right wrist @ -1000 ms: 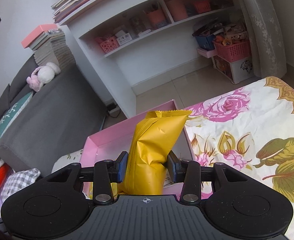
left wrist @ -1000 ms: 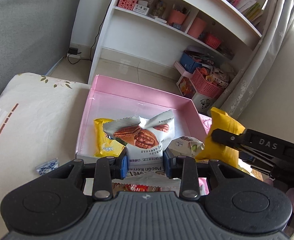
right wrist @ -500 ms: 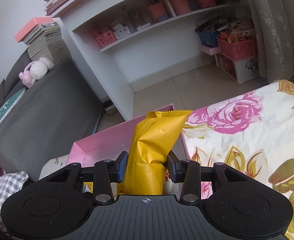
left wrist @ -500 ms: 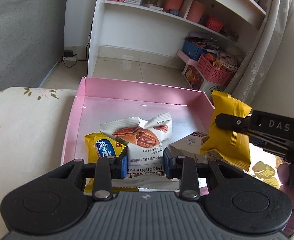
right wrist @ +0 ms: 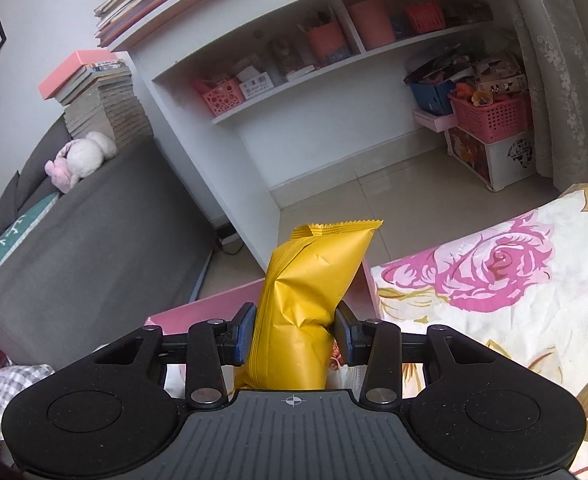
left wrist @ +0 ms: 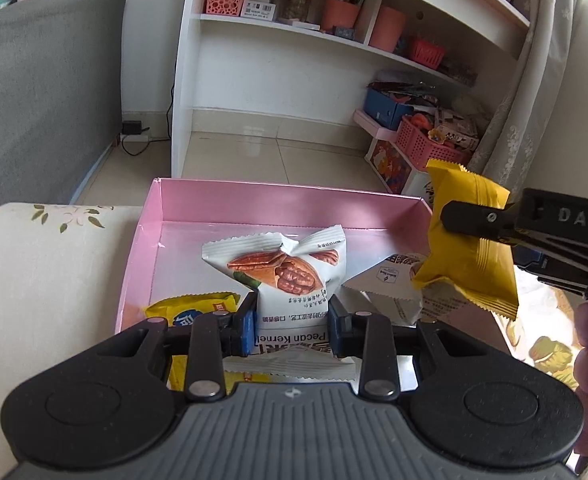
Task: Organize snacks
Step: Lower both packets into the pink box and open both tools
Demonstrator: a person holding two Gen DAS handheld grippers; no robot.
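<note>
Carrying two snacks at once over the pink box (left wrist: 294,204) — left gripper (left wrist: 292,326) clenched on the white pecan kernel packet (left wrist: 290,280), right gripper (right wrist: 293,334) clenched on the plain yellow packet (right wrist: 306,280). Pecan packet held upright above the near part of the box floor, top crimp fanned out. Yellow packet hanging at the box's right wall, seen from the left wrist view pinched by the right gripper's fingers (left wrist: 478,220), partly over a white packet (left wrist: 390,284) lying in the box's right side. A yellow-and-blue packet (left wrist: 192,312) already lying in the near-left corner. Box resting on a floral-covered surface (right wrist: 494,280) — table or bed, hard to say.

Step in hand, by the look of it: depositing both packets. Next move likely calls for lowering each into a free patch of floor — far half bare — then opening, minding the yellow packet's clearance past the right wall.
</note>
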